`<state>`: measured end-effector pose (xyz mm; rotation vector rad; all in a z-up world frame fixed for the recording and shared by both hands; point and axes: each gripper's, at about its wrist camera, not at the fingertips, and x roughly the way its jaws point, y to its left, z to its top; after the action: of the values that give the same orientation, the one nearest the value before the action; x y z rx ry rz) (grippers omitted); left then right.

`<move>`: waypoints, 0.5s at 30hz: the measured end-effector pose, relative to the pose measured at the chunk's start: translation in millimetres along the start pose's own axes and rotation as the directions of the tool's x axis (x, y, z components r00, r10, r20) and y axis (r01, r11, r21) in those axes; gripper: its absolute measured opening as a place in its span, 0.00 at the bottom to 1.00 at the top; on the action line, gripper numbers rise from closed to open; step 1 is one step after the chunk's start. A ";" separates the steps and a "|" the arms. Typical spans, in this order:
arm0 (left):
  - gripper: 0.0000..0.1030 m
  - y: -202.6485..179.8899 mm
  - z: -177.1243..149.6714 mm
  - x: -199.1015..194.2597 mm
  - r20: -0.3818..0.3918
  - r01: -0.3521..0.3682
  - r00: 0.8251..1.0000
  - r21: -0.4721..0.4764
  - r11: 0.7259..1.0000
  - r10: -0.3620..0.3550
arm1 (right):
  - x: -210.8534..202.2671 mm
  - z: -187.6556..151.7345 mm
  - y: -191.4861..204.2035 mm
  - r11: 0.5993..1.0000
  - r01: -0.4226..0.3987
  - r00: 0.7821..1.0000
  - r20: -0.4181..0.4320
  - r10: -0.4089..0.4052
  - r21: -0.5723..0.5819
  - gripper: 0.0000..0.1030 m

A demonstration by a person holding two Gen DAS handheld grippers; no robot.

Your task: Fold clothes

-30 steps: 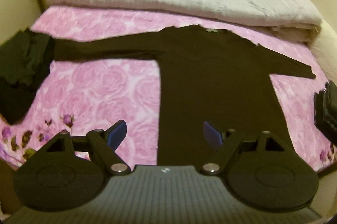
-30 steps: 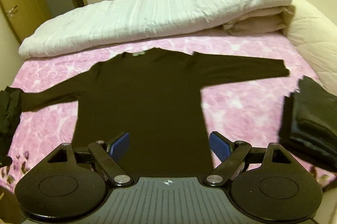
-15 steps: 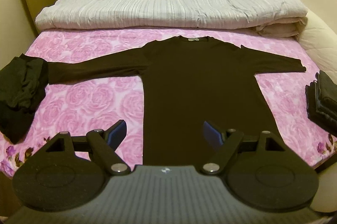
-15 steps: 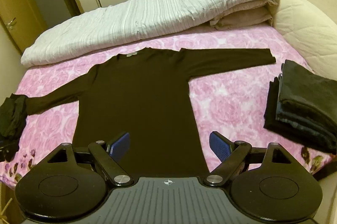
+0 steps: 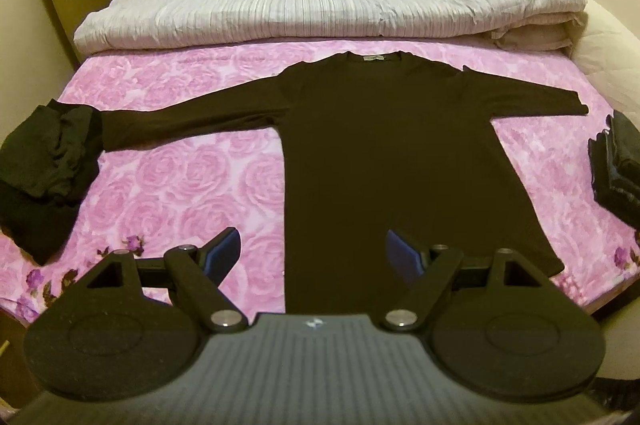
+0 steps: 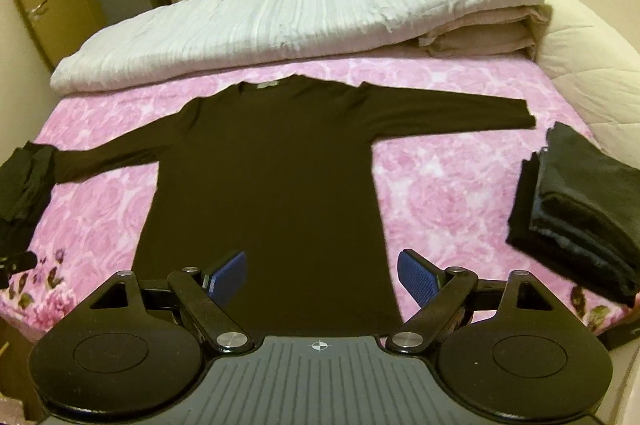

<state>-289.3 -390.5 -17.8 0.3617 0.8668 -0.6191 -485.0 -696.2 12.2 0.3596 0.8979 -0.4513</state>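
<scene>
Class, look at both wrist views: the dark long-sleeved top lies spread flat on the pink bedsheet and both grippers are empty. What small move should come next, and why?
Probably lower the left gripper to the left sleeve cuff and pinch it. The top lies flat with both sleeves outstretched and unfolded, and both the left and the right gripper hover open above its hem, touching nothing.
</scene>
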 end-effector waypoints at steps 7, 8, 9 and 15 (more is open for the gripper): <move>0.75 6.5 -13.5 -3.2 -0.042 -0.038 0.998 -0.010 0.999 0.037 | 18.9 -16.1 17.3 1.000 -0.025 0.998 -0.060 0.024 -0.011 0.83; 0.75 8.8 -15.6 -3.5 -0.054 -0.044 0.998 -0.013 0.999 0.043 | 22.0 -19.0 19.9 1.000 -0.027 0.997 -0.070 0.026 -0.015 0.83; 0.75 10.8 -17.8 -3.4 -0.063 -0.051 0.997 -0.015 0.999 0.049 | 24.8 -21.1 21.8 0.999 -0.029 0.996 -0.080 0.028 -0.019 0.83; 0.75 24.8 -26.1 -5.8 -0.095 -0.077 0.993 -0.026 0.997 0.074 | 37.2 -32.1 33.9 0.999 -0.046 0.992 -0.122 0.043 -0.023 0.83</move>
<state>-291.8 -355.5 -27.7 0.3975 0.9472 -0.5223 -468.6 -660.4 -32.6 0.3854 1.0115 -0.3793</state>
